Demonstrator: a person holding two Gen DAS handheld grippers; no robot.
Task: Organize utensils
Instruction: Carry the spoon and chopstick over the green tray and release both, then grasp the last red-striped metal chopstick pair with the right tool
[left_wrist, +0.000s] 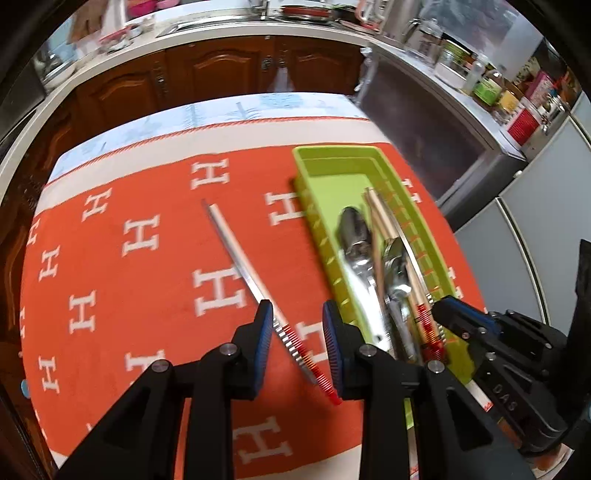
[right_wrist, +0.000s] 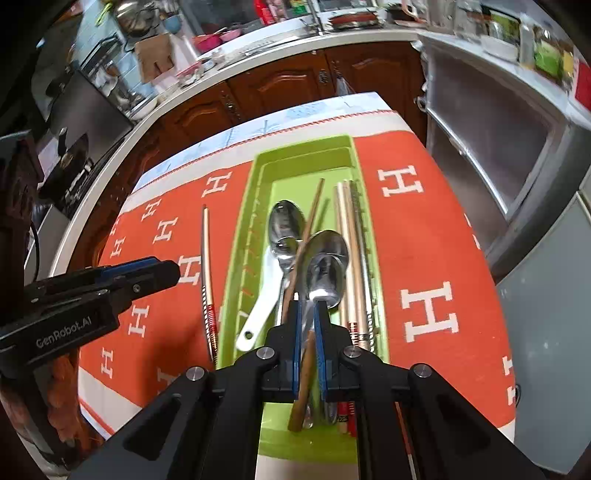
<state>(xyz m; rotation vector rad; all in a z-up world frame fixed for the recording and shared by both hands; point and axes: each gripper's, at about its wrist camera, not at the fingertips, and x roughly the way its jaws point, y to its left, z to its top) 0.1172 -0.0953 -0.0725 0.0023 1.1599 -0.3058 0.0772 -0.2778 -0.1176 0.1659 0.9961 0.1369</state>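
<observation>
On the table, over an orange cloth (left_wrist: 147, 332) printed with white letters, a green tray (right_wrist: 306, 155) already holds two metal spoons, a white spoon, wooden chopsticks and pale ones along its far wall. One metal chopstick (left_wrist: 236, 254) lies loose on the cloth just beside the tray, its red-ringed end between the fingers of the left hand-held gripper (left_wrist: 297, 325), whose jaws stand apart and clear of it. The right hand-held gripper (right_wrist: 308, 325) hovers low over the tray, pressed almost together on the handle of a steel spoon (right_wrist: 327, 266), it seems, with a brown chopstick (right_wrist: 304, 236) running just under the fingers. Judging from this, the loose chopstick is the piece left to move. The slim, smooth rod could roll or pivot out of a pinch taken near one end, and the right fingers might drag the brown stick along and disturb the pile.
</observation>
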